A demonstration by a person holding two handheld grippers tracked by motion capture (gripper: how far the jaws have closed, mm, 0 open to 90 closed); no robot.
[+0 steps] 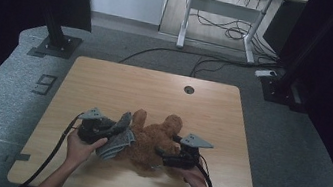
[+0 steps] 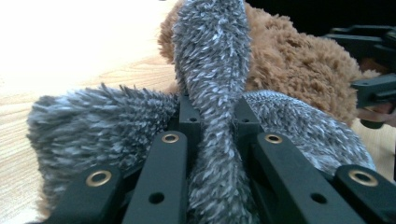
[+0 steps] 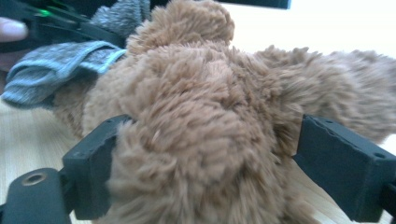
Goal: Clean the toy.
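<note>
A brown plush bear (image 1: 154, 139) lies on the wooden table (image 1: 120, 86), near its front edge. A grey fuzzy cloth (image 1: 119, 140) lies against the bear's left side. My left gripper (image 1: 124, 121) is shut on it. In the left gripper view the jaws (image 2: 217, 112) pinch a fold of the cloth (image 2: 212, 56), and the bear (image 2: 299, 65) shows behind it. From the bear's right side comes my right gripper (image 1: 166, 145). Its jaws (image 3: 205, 154) stand wide apart around a bulge of the bear (image 3: 196, 93), so it is open. The grey cloth (image 3: 56, 70) shows beyond, at upper left.
A round cable hole (image 1: 189, 89) sits at the far middle of the table, and bare wood runs from it to the bear. Black stand bases rest on the floor at back left (image 1: 55, 45) and back right (image 1: 279, 88). Cables (image 1: 210, 62) trail under a white desk (image 1: 228, 9).
</note>
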